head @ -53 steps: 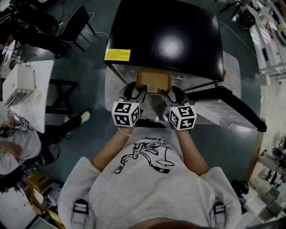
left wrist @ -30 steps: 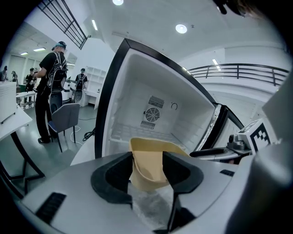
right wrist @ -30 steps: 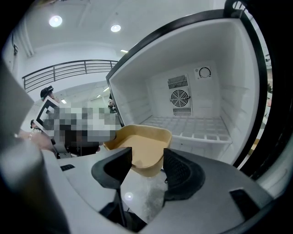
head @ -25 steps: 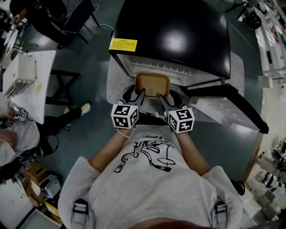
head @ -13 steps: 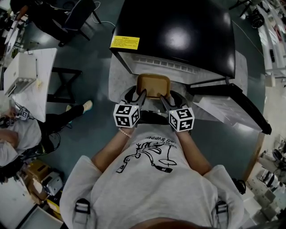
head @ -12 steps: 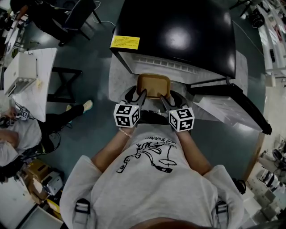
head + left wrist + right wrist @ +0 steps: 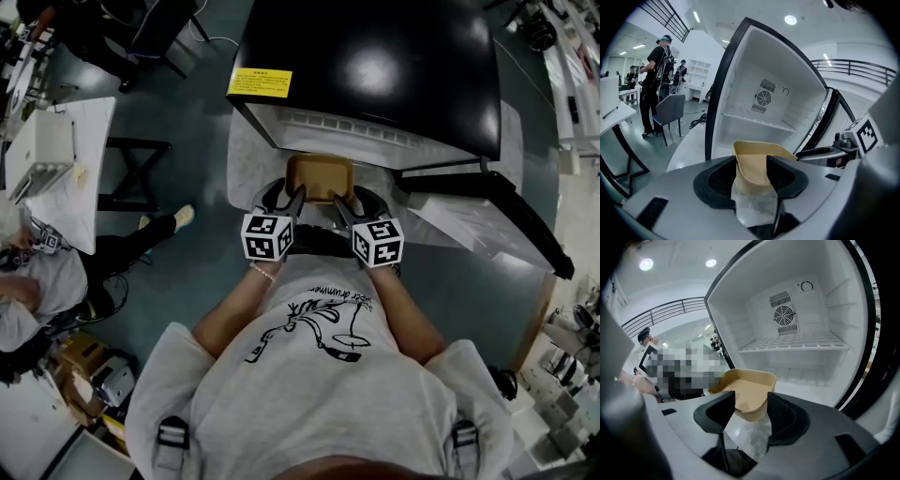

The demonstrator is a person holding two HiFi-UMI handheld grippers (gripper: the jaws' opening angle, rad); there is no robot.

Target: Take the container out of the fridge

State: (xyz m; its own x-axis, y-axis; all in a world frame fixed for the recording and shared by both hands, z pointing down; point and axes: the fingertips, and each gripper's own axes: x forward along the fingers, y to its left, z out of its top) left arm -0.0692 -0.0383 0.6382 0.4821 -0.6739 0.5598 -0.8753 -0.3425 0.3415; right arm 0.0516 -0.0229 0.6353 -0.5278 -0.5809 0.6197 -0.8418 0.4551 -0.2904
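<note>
A tan, open-topped container (image 7: 319, 176) hangs in front of the open black fridge (image 7: 375, 66), just outside its white opening. My left gripper (image 7: 284, 199) is shut on the container's near left corner. In the left gripper view the tan wall (image 7: 757, 161) sits between the black pads (image 7: 723, 176). My right gripper (image 7: 354, 202) is shut on the near right corner. The right gripper view shows the container (image 7: 750, 390) clamped there, with the empty white fridge compartment and its wire shelf (image 7: 797, 343) behind it.
The fridge door (image 7: 487, 216) stands swung open at the right. A white table (image 7: 56, 169) and a seated person (image 7: 37, 291) are at the left. In the left gripper view, people (image 7: 654, 89) stand by a chair (image 7: 670, 112).
The container, earlier partly under the fridge's front edge, has come out towards me with both grippers on it. In the last half second it barely moves.
</note>
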